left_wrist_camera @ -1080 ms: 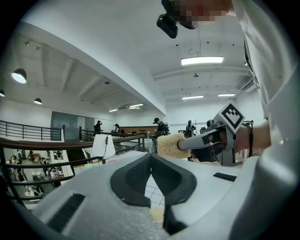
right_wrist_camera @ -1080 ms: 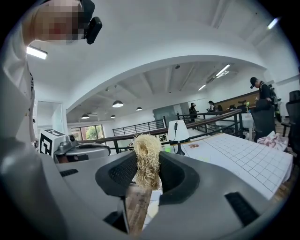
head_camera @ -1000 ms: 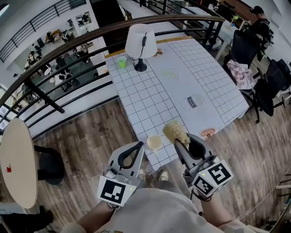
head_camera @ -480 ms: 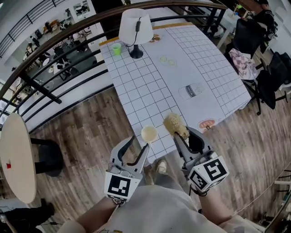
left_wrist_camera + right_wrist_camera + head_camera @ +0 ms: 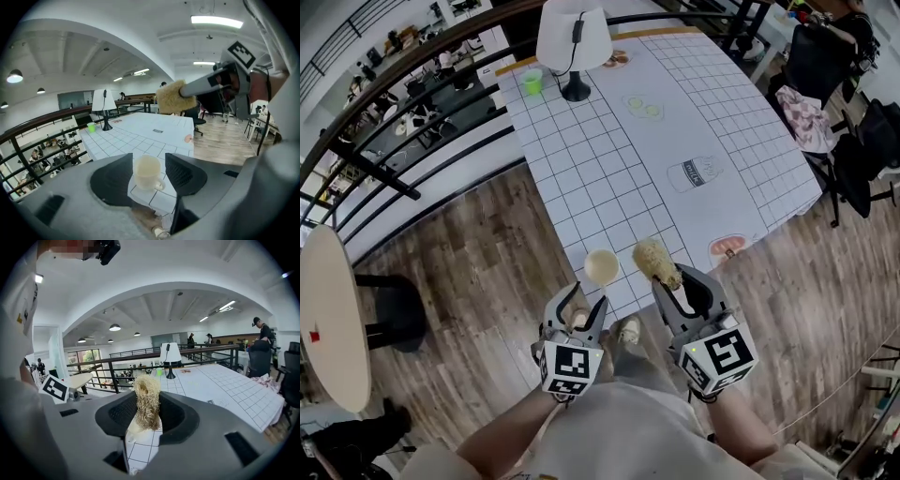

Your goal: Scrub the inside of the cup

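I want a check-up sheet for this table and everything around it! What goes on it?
Surface: table under a white squared cloth.
Job's things: cream cup upright near the front corner; straw-coloured scrubber.
Clutter: white lamp and green cup at the far edge.
Grippers: left gripper opening, cream cup in line with its gap, untouched; right gripper shut on the scrubber.
Cables: dark cord on the lamp.
Surroundings: wooden floor, railing, round table, chairs.
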`<state>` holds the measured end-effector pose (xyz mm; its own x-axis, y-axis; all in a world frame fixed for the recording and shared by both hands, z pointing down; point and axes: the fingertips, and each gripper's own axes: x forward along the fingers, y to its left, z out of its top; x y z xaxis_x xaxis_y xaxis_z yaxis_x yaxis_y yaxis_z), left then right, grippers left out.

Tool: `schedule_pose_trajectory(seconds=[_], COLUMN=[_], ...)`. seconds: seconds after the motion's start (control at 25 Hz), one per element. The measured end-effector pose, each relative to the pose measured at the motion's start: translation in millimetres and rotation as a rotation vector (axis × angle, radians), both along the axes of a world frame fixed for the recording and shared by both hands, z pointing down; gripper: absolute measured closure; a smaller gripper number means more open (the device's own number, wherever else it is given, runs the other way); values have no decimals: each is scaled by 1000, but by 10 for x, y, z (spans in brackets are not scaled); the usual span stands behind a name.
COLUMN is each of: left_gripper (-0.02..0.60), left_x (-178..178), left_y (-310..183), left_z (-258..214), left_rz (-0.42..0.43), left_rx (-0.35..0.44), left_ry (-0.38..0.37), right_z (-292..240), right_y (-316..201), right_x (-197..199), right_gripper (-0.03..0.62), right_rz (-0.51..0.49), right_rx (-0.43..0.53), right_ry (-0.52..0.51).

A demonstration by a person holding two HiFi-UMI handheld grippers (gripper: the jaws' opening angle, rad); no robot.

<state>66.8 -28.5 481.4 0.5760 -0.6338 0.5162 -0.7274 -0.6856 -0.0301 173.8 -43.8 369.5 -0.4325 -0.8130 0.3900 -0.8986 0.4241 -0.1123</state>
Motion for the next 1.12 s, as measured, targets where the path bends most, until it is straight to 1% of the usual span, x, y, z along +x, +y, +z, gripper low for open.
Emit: schedule_pose_trajectory(seconds=[0.08,0.24,0.32,0.48,0.6,0.72,0.84,0.96,1.12], left_gripper=[376,376,376,376,377,388,400,505,511], left_x=[41,91,105,172,226,229,216,181,104], left_y=[60,120,93,37,18,-16,-31,-52,-88], left_z=[269,690,849,1118,1232,1264,1255,1237,1243], left_rz=[-7,-35,-51,-58,-71,-102,-103,-106,-102], left_rx=[-53,-157,-188,-220,-230,-219,-204,-195,-196], left_ry=[-34,-45,-47,-64,-63,-52,-50,-49,-38], right_z=[79,232,330,510,596,648,675,673,651], right_y=[1,32,63,110,139,153,169,177,150], right_x=[-10,-14,-11,-5,-14,-15,-55,-111,-168], right_gripper=[465,465,465,465,465,465,465,465,465], right_rz=[-11,-6,-2,-18,-23,-23,-37,-51,-61], right_rx=[-13,-47,-72,-110,-129,-146,-162,-167,-163], right_ry=[-3,-24,-32,-24,-29,-38,-56,-67,-71])
